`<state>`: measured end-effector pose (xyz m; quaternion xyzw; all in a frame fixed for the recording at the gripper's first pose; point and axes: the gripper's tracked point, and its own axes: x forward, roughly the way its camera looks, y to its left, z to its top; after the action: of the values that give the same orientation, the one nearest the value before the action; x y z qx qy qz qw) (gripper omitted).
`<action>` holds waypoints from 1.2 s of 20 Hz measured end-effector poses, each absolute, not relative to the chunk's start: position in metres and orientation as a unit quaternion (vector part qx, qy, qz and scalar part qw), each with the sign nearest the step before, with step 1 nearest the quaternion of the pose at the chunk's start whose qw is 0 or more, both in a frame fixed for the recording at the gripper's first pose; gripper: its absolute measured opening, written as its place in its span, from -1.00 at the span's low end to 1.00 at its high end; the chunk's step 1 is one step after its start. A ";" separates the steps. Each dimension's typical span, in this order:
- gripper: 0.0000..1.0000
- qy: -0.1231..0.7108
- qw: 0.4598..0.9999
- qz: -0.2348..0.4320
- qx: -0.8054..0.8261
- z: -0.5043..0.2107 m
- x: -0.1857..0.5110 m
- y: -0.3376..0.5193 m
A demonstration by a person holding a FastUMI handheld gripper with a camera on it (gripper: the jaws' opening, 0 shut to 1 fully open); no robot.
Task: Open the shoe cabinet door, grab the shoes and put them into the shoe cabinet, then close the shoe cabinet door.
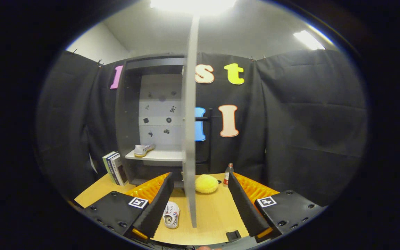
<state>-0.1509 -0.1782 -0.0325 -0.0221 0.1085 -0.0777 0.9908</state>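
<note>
Grey door: the shoe cabinet door (190, 121) is swung out edge-on towards the camera, its thin edge running right down between the fingers!
Cabinet: the shoe cabinet (130, 118) stands open beyond the fingers, dark frame, pale back panel with small dark marks.
Shelf: white shelf (158, 155) inside, and one white shoe (143, 149) with a yellowish sole sits on it, towards the left.
Second shoe: a white shoe with coloured trim (171, 215) lies on the wooden table (217, 215), just beside the left finger's inner face, left of the door edge.
Claw: the gripper (200, 208) is spread wide, black ribbed fingers (245, 205) well apart, nothing pinched; the door edge passes through the gap, touching neither pad as far as I can see.
Yellow ball: a fuzzy yellow ball (206, 183) sits ahead, right of the door.
Bottle: a small bottle (227, 174) stands upright just beside the ball.
Books: a few books (114, 168) lean against the cabinet's left side.
</note>
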 end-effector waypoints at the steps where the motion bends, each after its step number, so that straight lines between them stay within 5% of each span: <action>1: 0.96 0.113 0.991 -0.062 -0.025 -0.038 -0.153 -0.164; 9: 0.96 0.153 0.985 0.073 -0.026 -0.076 -0.127 -0.060; 24: 0.98 0.325 0.936 0.130 -0.035 -0.235 -0.067 -0.009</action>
<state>-0.0674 -0.0093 -0.2350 -0.0353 0.3251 0.1299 0.9360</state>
